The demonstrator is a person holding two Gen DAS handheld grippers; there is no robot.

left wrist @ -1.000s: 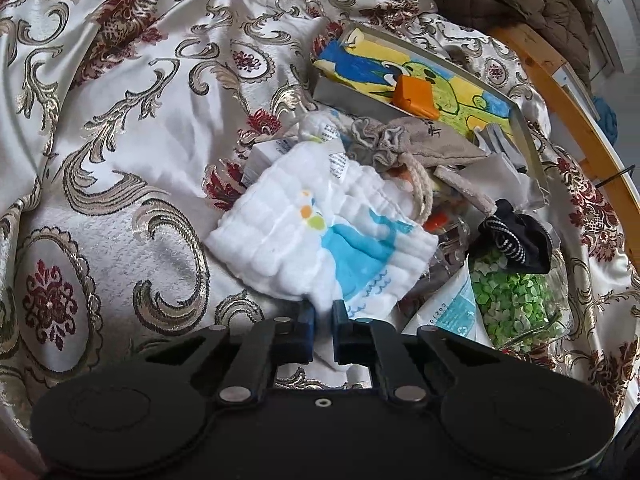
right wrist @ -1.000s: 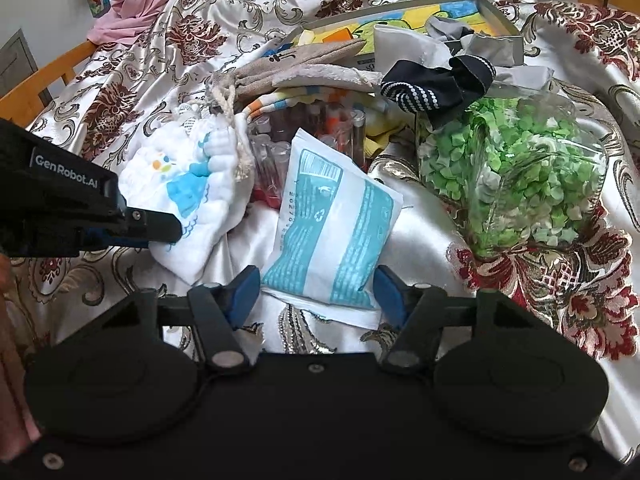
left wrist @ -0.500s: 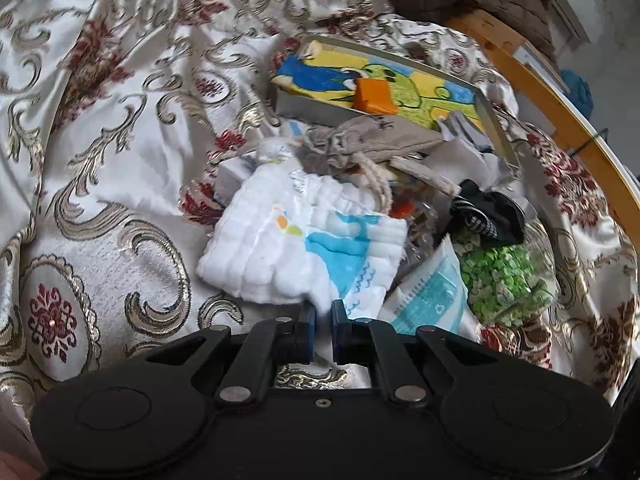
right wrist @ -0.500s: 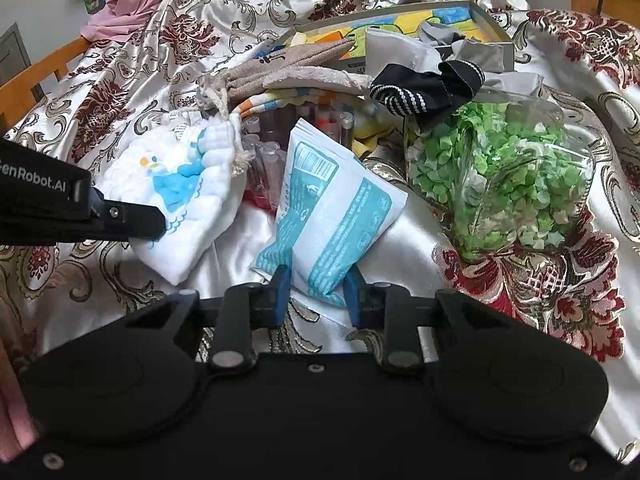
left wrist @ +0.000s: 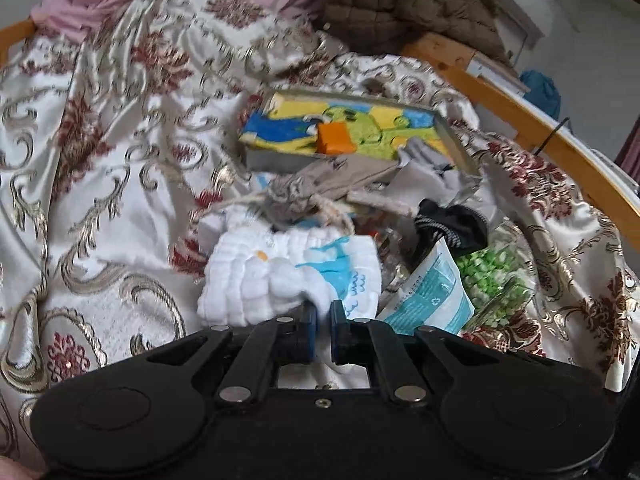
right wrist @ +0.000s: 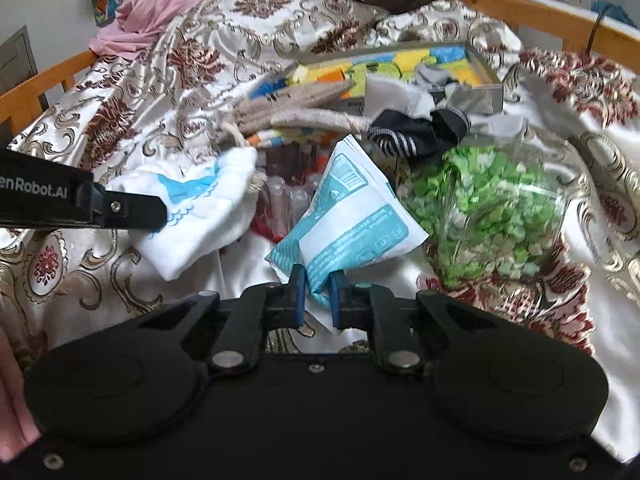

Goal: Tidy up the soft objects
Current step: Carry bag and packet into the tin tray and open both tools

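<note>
Left gripper (left wrist: 323, 307) pinches the white quilted cloth with blue print (left wrist: 280, 272); right gripper (right wrist: 317, 285) clamps the teal-and-white plastic packet (right wrist: 352, 216), both mid-bedspread (light, limp; corner holds suit).

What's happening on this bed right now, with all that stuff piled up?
A person is sorting a heap of soft items on a patterned bedspread with two handheld claws. The left claw is shut on a white quilted cloth with a blue print. The right claw is shut on the corner of a teal and white packet. A bag of green pieces, a dark striped sock and a colourful tray lie nearby.
</note>
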